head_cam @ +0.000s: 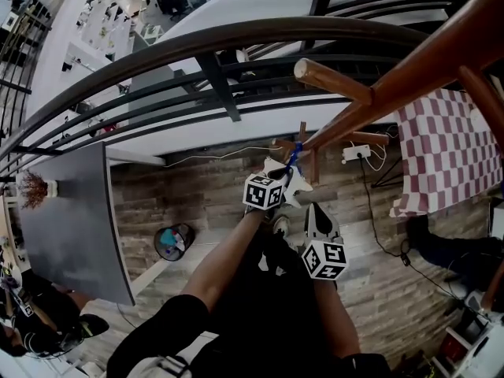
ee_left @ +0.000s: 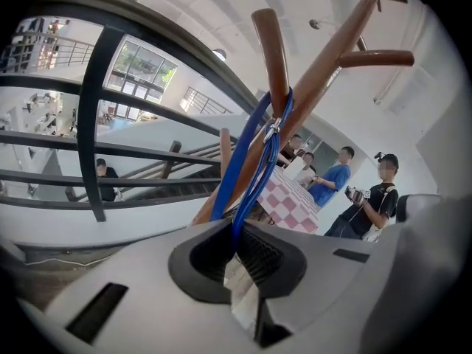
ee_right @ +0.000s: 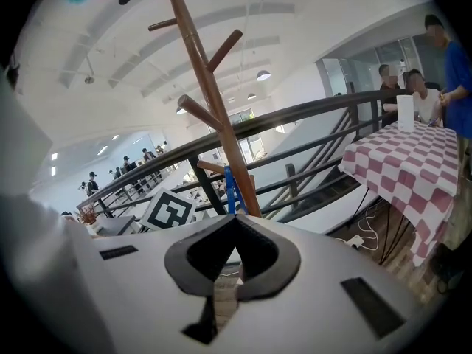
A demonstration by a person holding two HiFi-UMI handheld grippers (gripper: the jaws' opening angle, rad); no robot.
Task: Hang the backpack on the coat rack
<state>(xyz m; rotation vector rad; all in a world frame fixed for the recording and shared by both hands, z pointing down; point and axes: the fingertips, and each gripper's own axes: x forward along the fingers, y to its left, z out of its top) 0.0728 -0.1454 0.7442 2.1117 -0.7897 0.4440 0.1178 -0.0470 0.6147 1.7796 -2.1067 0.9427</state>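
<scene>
The wooden coat rack (head_cam: 409, 69) leans across the head view, one peg (head_cam: 331, 81) jutting left. A blue strap (head_cam: 293, 157) is looped over a lower peg (ee_left: 274, 57) and runs down into my left gripper (ee_left: 240, 253), which is shut on it right at the pole (ee_left: 324, 65). In the head view the left gripper (head_cam: 288, 176) sits against the rack. The dark backpack body (head_cam: 272, 290) hangs below, between the arms, hard to separate from dark clothing. My right gripper (head_cam: 313, 209) is just beside and below, shut and empty; its own view shows the rack (ee_right: 210, 94) and the strap (ee_right: 228, 190) ahead.
A black metal railing (head_cam: 220, 85) curves right behind the rack, with a drop to a lower floor beyond. A checked-cloth table (head_cam: 449, 148) stands right, a grey table (head_cam: 71, 219) left. A power strip (head_cam: 356, 152) and a bin (head_cam: 173, 241) lie on the floor. People (ee_left: 335, 179) stand near the checked table.
</scene>
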